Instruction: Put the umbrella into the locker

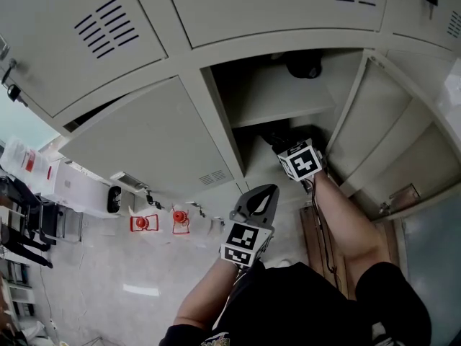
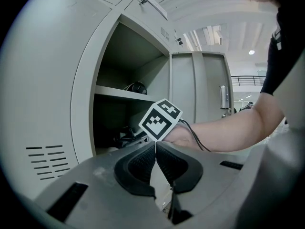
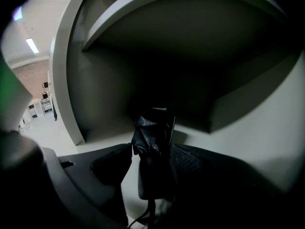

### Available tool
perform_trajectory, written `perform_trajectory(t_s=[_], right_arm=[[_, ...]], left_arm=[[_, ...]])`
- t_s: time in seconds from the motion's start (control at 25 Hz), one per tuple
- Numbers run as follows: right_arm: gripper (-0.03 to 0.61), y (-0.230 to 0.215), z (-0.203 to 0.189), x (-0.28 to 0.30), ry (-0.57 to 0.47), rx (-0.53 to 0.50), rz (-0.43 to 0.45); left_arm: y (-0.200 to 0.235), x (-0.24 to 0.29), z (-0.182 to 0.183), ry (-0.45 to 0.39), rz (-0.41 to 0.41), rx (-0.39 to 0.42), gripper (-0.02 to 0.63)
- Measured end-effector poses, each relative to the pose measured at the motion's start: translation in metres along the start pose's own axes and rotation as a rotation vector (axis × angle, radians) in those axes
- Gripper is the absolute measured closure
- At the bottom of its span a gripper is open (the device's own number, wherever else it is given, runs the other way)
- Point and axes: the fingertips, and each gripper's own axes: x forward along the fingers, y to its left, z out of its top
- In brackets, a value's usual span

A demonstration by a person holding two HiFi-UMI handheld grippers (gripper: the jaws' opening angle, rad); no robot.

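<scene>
A folded black umbrella (image 3: pixel 153 142) lies on the floor of the open locker's (image 1: pixel 284 96) lower compartment, pointing toward the dark back wall. My right gripper (image 3: pixel 150 163) reaches into that compartment and is open. The umbrella's handle end sits between the jaws, with a clear gap on the left side. In the head view only the marker cube and the forearm show well, with the right gripper (image 1: pixel 279 144) in shadow. From the left gripper view the umbrella (image 2: pixel 125 136) is a dark bundle behind the cube. My left gripper (image 1: pixel 259 197) hovers outside the locker, shut and empty, its left gripper (image 2: pixel 156 147) pads touching.
The locker door (image 1: pixel 382 121) stands swung open on the right. A dark object (image 1: pixel 304 67) sits on the upper shelf. Closed locker doors (image 1: pixel 151 139) flank the opening to the left and above. Two red items (image 1: pixel 144 223) stand on the floor at the left.
</scene>
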Motion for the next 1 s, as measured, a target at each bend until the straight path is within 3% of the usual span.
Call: perform_trajectory(t_s=[0.64, 1.0], right_arm=[[0.289, 0.033, 0.017, -0.065, -0.133, -0.048, 0.024], [0.509, 0.059, 0.010, -0.101, -0.181, -0.074, 0.040]], left_arm=[[-0.042, -0.027, -0.004, -0.014, 0.026, -0.008, 0.595], [-0.061, -0.051, -0.004, -0.021, 0.056, -0.016, 0.595]])
